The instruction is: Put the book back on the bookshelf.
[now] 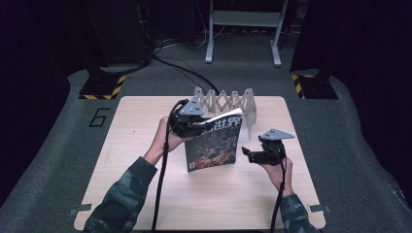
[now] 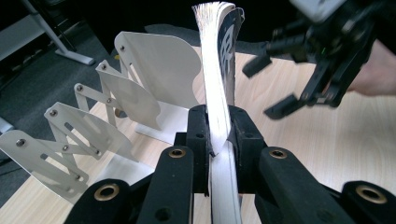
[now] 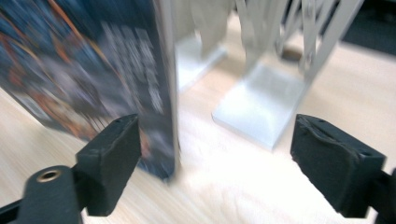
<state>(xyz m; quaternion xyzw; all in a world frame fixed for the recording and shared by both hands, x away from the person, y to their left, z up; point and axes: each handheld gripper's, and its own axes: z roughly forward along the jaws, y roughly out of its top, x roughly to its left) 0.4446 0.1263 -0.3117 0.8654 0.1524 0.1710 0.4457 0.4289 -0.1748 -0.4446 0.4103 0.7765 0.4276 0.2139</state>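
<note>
The wooden table (image 1: 145,194) carries one white accordion-style book rack (image 1: 228,102) at its far edge, and just in front of it one magazine (image 1: 214,145) stands upright on its lower edge, cover toward the person. The step in hand looks like filing this magazine into the rack. The left gripper (image 1: 197,127) has its jaws clamped on the top corner of the magazine; in the left gripper view the pages (image 2: 219,93) are pinched between the black pads. The right gripper (image 1: 252,155) sits just beside the magazine's right edge with its jaws spread wide and gripping nothing; the spine (image 3: 166,93) stands between them, untouched. The next move probably calls for steadying that edge, then lifting and sliding the magazine back into a slot. Count: one table, one rack, one magazine, two grippers.
</note>
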